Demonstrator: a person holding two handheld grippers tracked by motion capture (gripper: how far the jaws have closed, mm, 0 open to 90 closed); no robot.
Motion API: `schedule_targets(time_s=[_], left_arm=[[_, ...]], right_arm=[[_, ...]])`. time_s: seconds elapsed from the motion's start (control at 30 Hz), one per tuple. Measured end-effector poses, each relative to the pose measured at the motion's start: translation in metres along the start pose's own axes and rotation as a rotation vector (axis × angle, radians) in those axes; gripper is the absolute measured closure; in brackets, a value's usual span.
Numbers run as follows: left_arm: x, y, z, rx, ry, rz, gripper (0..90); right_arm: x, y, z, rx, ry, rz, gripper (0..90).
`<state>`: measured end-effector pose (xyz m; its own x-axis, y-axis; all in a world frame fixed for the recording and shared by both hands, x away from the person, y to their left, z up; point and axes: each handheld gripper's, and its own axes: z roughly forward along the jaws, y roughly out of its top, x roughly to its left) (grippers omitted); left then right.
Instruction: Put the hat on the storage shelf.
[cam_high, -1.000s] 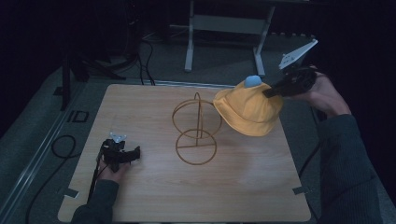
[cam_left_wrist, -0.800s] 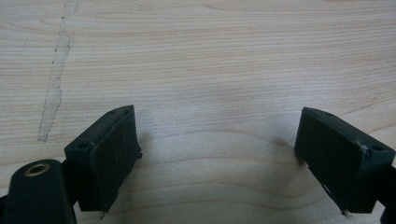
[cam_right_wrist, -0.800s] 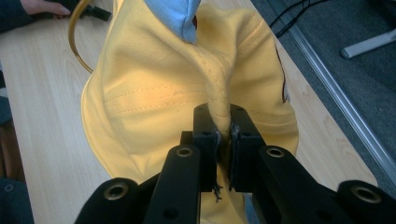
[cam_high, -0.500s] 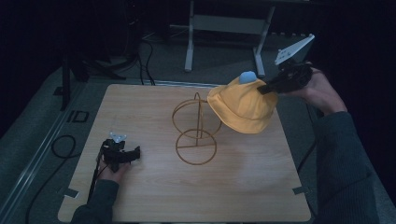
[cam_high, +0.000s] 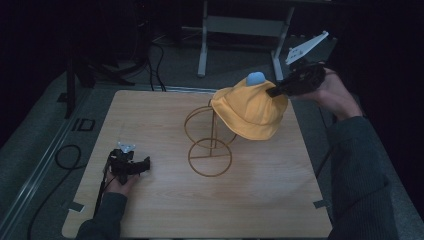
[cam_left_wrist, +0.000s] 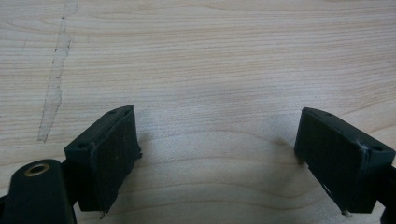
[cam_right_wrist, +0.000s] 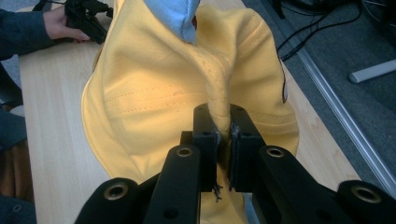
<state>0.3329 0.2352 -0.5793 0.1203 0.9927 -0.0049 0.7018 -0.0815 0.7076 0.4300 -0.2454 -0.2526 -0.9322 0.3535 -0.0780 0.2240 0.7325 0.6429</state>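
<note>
My right gripper clenched on pinched fold of yellow hat, aloft over wire stand toward worktop's far right corner. Left gripper released, resting near left edge. Step, I judge: hanging hat. Next: lower crown onto stand's upper ring.

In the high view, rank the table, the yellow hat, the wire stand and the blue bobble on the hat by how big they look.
1. Table
2. Yellow hat, though it is held up nearer the camera, which flatters it
3. Wire stand, close to the hat in spread, partly hidden behind it
4. Blue bobble
</note>
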Motion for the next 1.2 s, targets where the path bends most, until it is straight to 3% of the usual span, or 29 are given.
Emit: schedule_targets(time_s=[1.2], left_arm=[[0.000, 0.000, 0.000, 0.001, -0.001, 0.001, 13.7]], right_arm=[[0.018, 0.052, 0.045, 0.064, 0.034, -0.065, 83.7]])
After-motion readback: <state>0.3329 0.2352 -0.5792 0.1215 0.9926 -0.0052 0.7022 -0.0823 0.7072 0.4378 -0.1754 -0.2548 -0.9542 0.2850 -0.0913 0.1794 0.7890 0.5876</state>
